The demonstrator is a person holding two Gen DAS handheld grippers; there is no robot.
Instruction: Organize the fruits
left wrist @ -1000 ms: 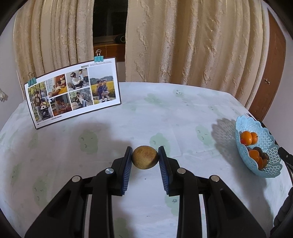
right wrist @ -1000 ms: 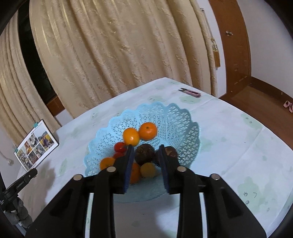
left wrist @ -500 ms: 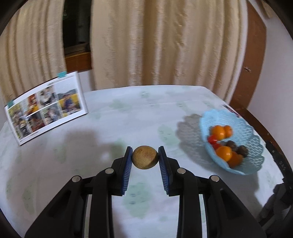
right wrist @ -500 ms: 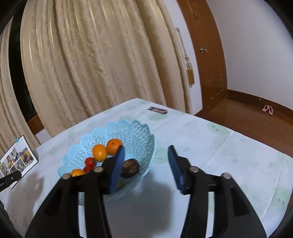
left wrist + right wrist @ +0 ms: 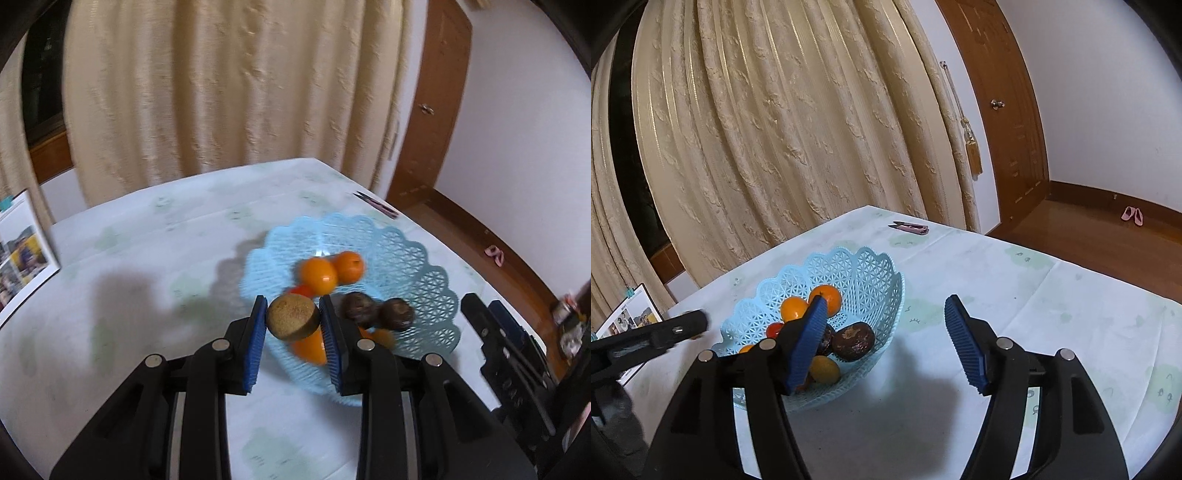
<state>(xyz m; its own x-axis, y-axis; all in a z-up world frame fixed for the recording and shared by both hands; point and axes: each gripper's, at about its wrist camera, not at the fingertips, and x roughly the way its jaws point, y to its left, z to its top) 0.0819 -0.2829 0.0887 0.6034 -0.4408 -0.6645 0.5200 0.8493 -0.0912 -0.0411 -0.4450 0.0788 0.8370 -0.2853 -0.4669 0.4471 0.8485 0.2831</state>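
Our left tongs clamp a round, rough-skinned brown fruit just above the near rim of the pale-blue lattice basket, by the counter's right edge. Our right tongs, just opening, stand wide and empty beside it; smooth oranges and wrinkled dark fruits lie inside.

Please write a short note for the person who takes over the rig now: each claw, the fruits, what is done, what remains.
Left claw: shut on the brown fruit, just in front of the blue basket.
Right claw: jaws just opened, nothing between them, beside the basket.
In the basket: oranges, two dark fruits, a red one, a yellow one.
Done: those fruits are in.
Left: release the brown fruit into the basket.
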